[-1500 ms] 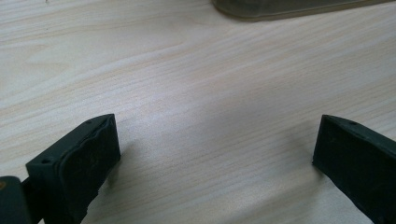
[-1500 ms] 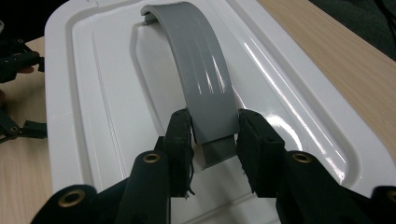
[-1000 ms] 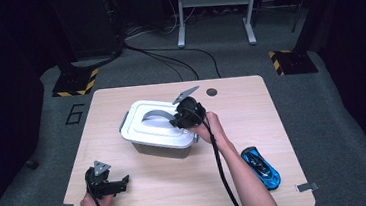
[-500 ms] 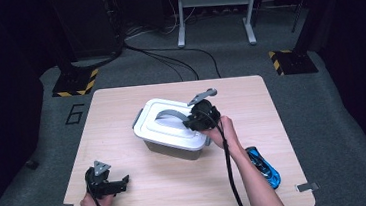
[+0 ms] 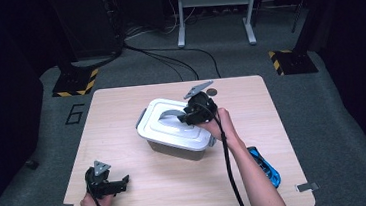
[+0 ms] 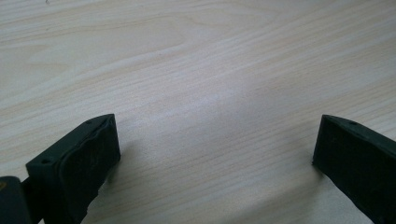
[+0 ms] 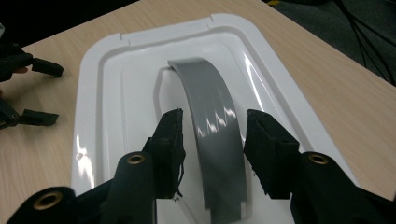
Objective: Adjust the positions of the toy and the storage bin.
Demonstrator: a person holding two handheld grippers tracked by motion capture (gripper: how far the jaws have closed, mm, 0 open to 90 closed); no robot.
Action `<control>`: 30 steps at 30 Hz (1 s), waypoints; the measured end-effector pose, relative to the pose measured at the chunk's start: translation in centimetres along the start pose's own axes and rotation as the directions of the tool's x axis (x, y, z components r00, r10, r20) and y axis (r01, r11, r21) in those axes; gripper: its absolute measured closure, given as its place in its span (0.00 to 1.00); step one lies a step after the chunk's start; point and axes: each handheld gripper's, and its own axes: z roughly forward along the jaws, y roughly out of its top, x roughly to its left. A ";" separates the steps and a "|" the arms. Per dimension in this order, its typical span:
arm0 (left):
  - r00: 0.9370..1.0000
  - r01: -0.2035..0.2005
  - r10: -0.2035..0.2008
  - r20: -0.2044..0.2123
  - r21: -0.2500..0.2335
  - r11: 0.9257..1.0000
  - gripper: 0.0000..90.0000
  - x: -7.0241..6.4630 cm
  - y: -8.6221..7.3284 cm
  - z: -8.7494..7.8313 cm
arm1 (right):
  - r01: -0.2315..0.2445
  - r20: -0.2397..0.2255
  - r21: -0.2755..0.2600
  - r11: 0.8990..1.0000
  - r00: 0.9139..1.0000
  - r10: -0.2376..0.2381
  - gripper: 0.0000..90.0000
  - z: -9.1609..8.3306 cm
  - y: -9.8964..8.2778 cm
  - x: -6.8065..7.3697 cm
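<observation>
Right gripper [image 7: 212, 140] straddles grey handle [image 7: 215, 140] of white box [image 5: 176, 131] mid-table; jaws just opened, pads off handle. Left gripper [image 6: 215, 149] spread over bare table [image 6: 210, 70]. Risk: uneven re-grip slips on glossy handle, skews box.

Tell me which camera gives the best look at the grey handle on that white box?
The right gripper view: the grey handle arches up close between the right claw, whose jaws stand slightly apart from it. The high view shows the handle small atop the lid. The left gripper view looks at bare table.
</observation>
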 end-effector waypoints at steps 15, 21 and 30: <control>1.000 0.000 0.000 0.000 0.000 1.000 0.01 0.0 0.0 0.0 | 0.023 0.011 0.041 0.999 1.000 -0.023 0.74 0.9 1.0 0.2; 1.000 -0.001 0.001 -0.001 0.000 1.000 0.01 0.0 0.0 0.0 | 0.012 0.019 0.031 0.999 1.000 -0.013 0.74 0.4 0.3 0.1; 1.000 0.001 -0.001 0.000 0.000 1.000 0.01 0.0 0.0 0.0 | -0.019 0.071 0.029 0.999 0.997 0.017 0.75 -0.6 -0.5 -0.5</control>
